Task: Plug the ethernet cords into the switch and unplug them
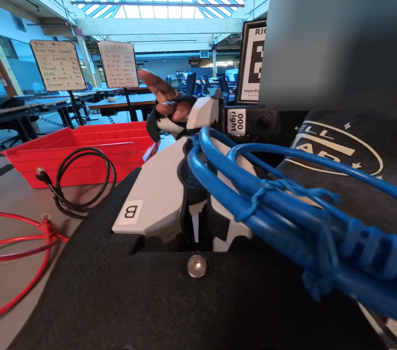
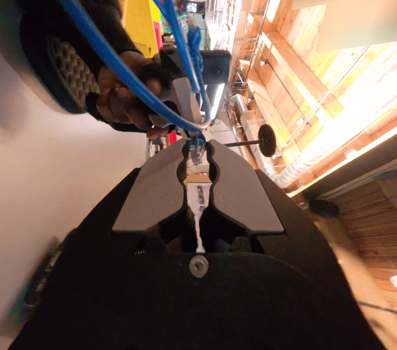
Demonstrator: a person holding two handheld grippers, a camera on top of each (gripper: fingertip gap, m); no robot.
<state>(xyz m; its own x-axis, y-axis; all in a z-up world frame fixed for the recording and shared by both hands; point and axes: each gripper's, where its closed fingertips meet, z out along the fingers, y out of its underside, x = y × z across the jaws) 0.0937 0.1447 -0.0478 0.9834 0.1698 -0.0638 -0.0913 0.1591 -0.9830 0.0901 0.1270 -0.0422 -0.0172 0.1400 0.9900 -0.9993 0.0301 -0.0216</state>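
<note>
Now my right gripper pinches the blue cord's plug, which points back toward me. My left gripper squeezes the bundled blue cord, running sideways.

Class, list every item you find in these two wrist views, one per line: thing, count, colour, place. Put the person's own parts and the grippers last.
Coiled blue ethernet cord: one, blue, tied bundle lying across the left gripper's fingers.
Clear plug of the blue cord: one, between the right gripper's fingertips.
Coiled black ethernet cord: one, black, on the table before the bin.
Red ethernet cord: one, red, tied, table's left edge.
Red plastic bin: one, red, behind the black cord.
Grey table: one, grey, under the cords.
Whiteboards on stands: two, white, background.
Hand: one, on the far gripper's handle.
Left gripper: one, grey and black.
Right gripper: one, grey and black, closed on the plug.
</note>
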